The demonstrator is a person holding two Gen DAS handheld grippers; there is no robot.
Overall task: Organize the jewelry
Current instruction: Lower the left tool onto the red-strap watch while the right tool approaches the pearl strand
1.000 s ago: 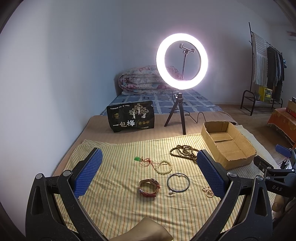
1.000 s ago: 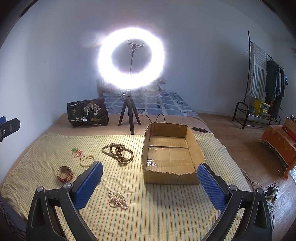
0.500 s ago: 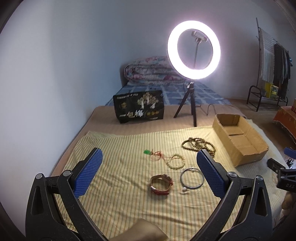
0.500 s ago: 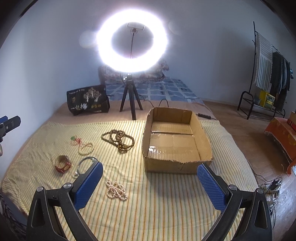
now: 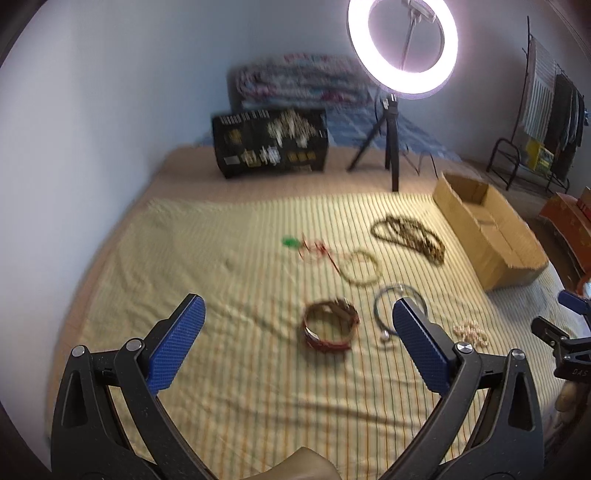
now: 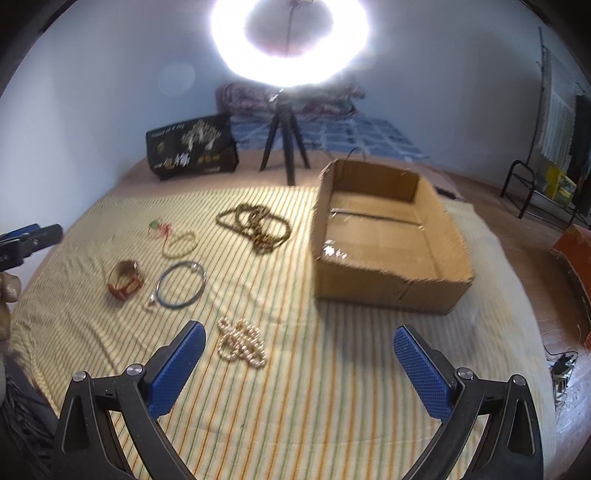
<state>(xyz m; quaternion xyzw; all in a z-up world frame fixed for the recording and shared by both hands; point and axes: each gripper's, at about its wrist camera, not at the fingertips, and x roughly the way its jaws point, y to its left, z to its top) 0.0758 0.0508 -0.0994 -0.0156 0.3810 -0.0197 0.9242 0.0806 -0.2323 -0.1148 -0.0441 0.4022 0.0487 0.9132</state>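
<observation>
Jewelry lies on a yellow striped cloth (image 5: 221, 258) (image 6: 332, 387). A red-brown watch (image 5: 330, 326) (image 6: 125, 280) sits just ahead of my open left gripper (image 5: 297, 343). A blue-grey bangle (image 5: 388, 306) (image 6: 181, 284), a pale bead bracelet with red cord (image 5: 360, 266) (image 6: 179, 242), a dark bead necklace (image 5: 410, 236) (image 6: 256, 227) and a pearl strand (image 5: 471, 332) (image 6: 240, 343) lie around. The open cardboard box (image 5: 491, 229) (image 6: 388, 240) stands to the right. My right gripper (image 6: 299, 365) is open, with the pearls beside its left finger.
A lit ring light on a tripod (image 5: 402, 48) (image 6: 288, 33) and a black printed bag (image 5: 271, 146) (image 6: 192, 147) stand at the back of the bed. A folded quilt (image 5: 299, 83) lies behind. A clothes rack (image 5: 546, 122) stands far right.
Both grippers have tilted downward and moved closer to the cloth. The watch and pearls now sit nearer the fingers. The frames are motion-blurred.
</observation>
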